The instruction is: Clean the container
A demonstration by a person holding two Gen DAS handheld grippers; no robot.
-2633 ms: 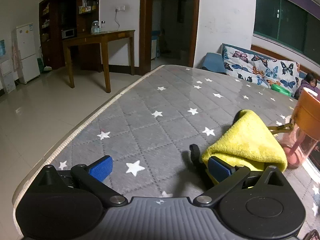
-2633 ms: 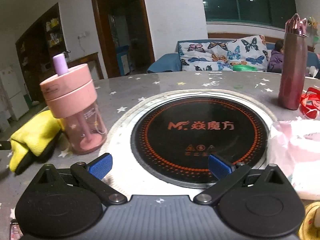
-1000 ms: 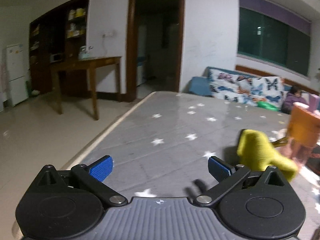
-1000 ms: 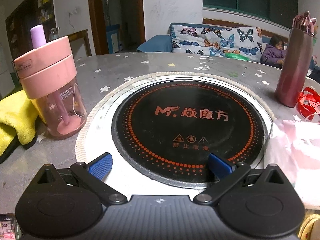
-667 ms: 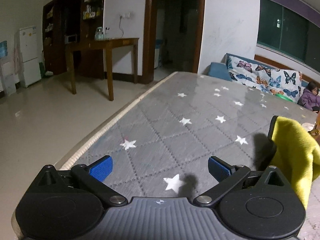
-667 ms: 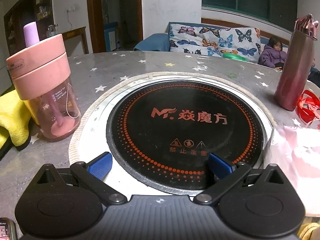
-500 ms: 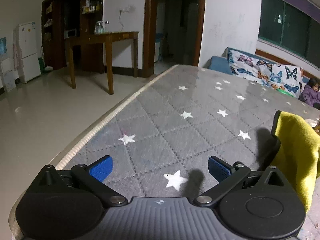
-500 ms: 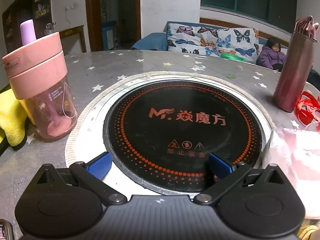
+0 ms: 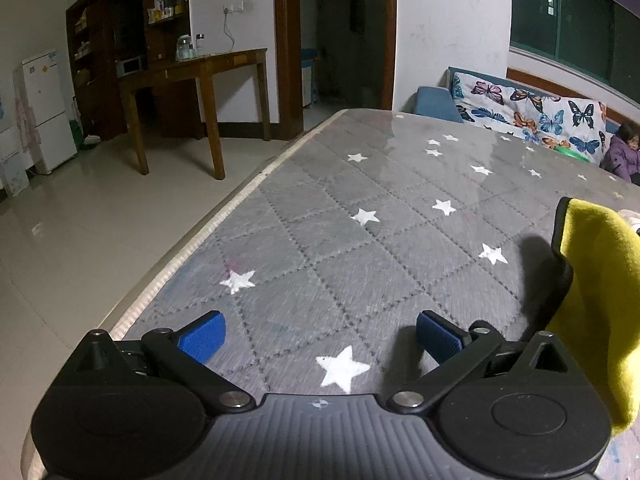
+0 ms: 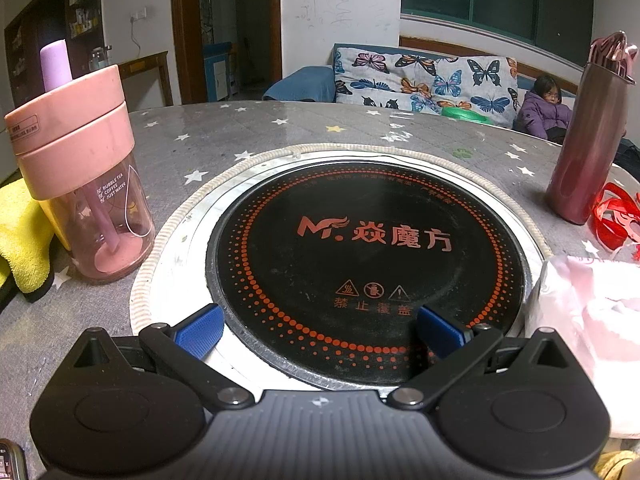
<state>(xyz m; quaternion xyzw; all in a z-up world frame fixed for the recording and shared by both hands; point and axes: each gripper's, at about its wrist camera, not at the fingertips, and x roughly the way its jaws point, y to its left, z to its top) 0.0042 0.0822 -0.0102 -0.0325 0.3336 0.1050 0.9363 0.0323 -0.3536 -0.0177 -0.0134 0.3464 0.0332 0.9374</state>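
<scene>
A pink tumbler with a pink lid and a lilac straw stands on the grey starred table, left of the round black hob. A yellow cloth lies just left of the tumbler. In the left wrist view the yellow cloth hangs at the right edge, draped over a black part beside my left gripper, whose jaws are wide apart with nothing between them. My right gripper is open and empty over the hob's near rim, to the right of the tumbler.
A dark red metal bottle stands at the table's far right, with red ribbon and a pink plastic bag near it. The table's left edge drops to a tiled floor. A child sits by the butterfly sofa.
The left gripper has swung left and lifted; the yellow cloth, earlier flat on the table by the right finger, now hangs upright at the right edge. The right gripper has edged closer to the tumbler.
</scene>
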